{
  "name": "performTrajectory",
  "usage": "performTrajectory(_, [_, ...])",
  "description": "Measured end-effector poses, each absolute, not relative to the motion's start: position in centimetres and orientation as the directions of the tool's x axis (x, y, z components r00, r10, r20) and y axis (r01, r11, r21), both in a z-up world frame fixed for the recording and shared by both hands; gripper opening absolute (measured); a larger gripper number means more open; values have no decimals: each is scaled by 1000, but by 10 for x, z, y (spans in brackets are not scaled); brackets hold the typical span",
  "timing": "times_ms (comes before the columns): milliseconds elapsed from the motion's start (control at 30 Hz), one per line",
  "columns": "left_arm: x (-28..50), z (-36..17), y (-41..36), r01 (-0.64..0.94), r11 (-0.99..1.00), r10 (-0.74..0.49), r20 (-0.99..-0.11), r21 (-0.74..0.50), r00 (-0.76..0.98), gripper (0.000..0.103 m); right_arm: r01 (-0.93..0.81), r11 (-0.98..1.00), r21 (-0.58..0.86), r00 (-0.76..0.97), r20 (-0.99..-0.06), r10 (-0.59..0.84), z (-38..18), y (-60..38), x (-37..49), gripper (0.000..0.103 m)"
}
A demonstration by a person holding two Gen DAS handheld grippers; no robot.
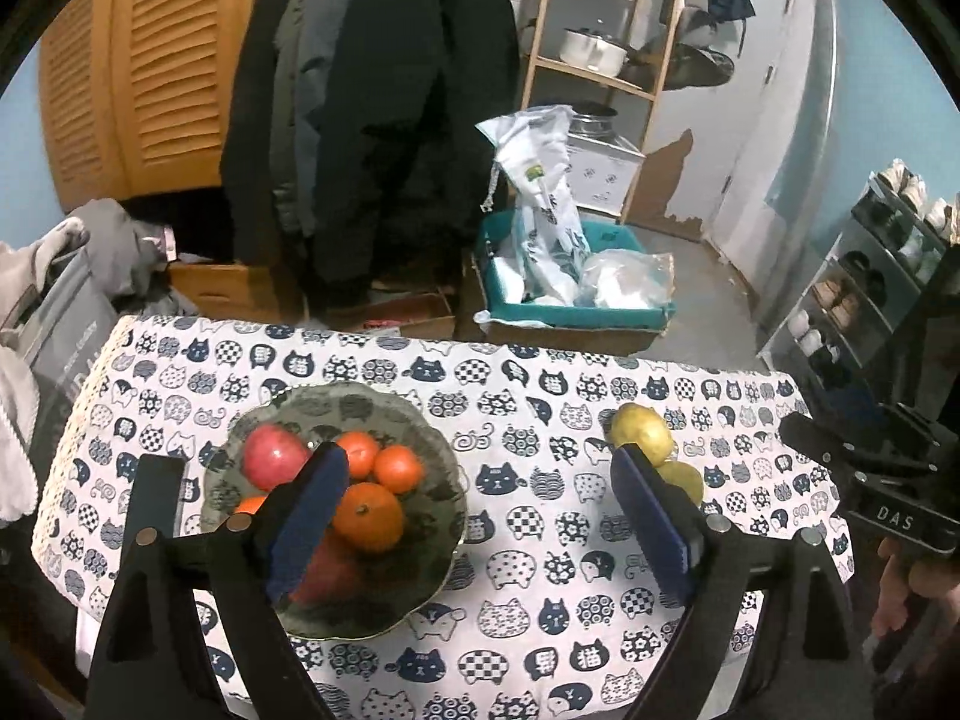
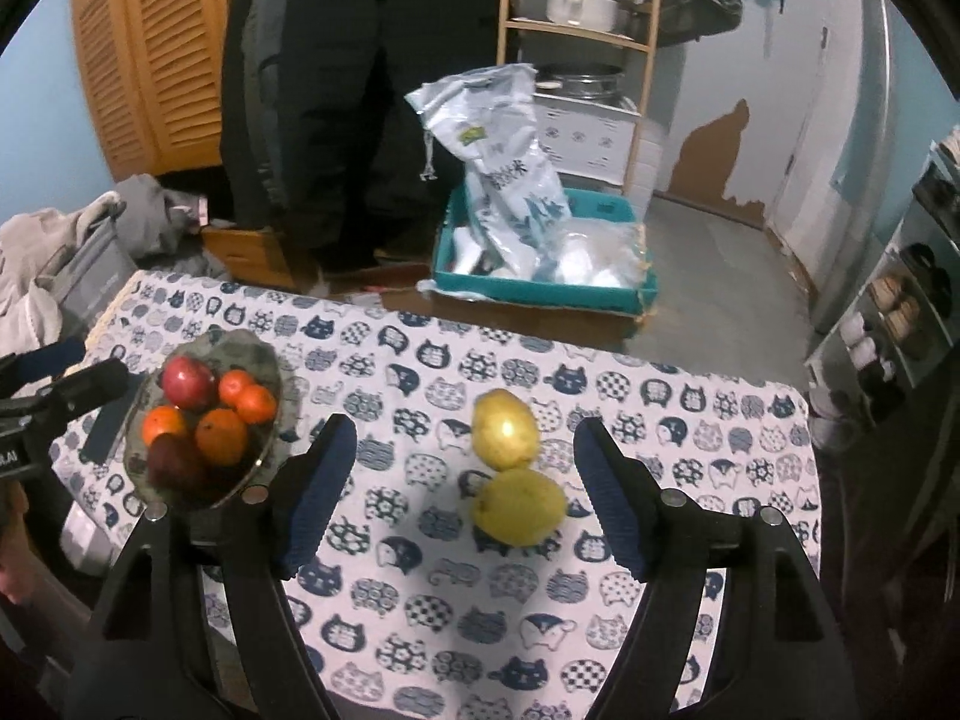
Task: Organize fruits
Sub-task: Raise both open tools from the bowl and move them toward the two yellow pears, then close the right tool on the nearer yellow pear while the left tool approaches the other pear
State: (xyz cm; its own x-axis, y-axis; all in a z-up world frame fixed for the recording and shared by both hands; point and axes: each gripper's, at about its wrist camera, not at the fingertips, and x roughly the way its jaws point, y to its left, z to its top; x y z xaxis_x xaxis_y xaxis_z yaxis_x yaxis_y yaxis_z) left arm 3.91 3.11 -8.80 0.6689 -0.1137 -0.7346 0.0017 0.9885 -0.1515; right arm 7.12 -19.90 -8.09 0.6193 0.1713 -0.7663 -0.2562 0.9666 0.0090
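- Nearest the right wrist camera, the right claw point(image 2: 459, 486) stands with its blue-padded jaws apart and nothing between the pads; the near yellow-green pear point(image 2: 519, 504) lies on the table beyond the tips, framed by the gap, which reads as a claw lined up over the next fruit, not gripping it.
- Just behind that pear, touching or nearly touching it, sits a second yellow pear point(image 2: 504, 427). Both rest on the white cat-print tablecloth point(image 2: 420, 600), well to the right of the bowl, so they look like the fruits not yet sorted.
- Over the bowl, the left claw point(image 1: 480, 510) is likewise spread wide and empty; its left pad overlaps the fruit in the left wrist view, but I cannot tell whether it touches any.
- To the left of the pears, the shallow smoky-glass bowl point(image 2: 264, 360) holds the gathered fruit: a red apple point(image 2: 187, 383) at the back, a darker red one at the front, and several round orange tangerines point(image 2: 222, 435) between. Its low, wide shape keeps round fruit from rolling off.
- Beyond the bowl, past the far table edge, a teal plastic crate point(image 2: 540, 291) of white bags stands on the floor, clear of the work.
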Motion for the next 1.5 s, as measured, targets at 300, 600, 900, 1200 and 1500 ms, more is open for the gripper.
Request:
performTrajectory(300, [54, -97, 1, 53, 991, -128, -748, -123, 651, 90, -204, 978, 33, 608, -779, 153, -94, -233, 71, 75])
performTrajectory(600, [74, -128, -21, 81, 993, -117, -794, -85, 596, 90, -166, 984, 63, 551, -822, 145, -126, -248, 85, 75])
performTrajectory(900, [95, -174, -33, 82, 995, -85, -850, -50, 520, 90, -151, 981, 122, 442, -879, 177, -177, -247, 107, 75])
performTrajectory(1200, [115, -215, -37, 60, 997, -65, -891, -42, 449, 90, -109, 978, 176, 332, -921, 202, -236, -246, 134, 75])
performTrajectory(1500, [126, -239, -36, 36, 997, -71, -911, -61, 405, 90, -116, 982, 151, 299, -937, 179, -264, -239, 142, 78])
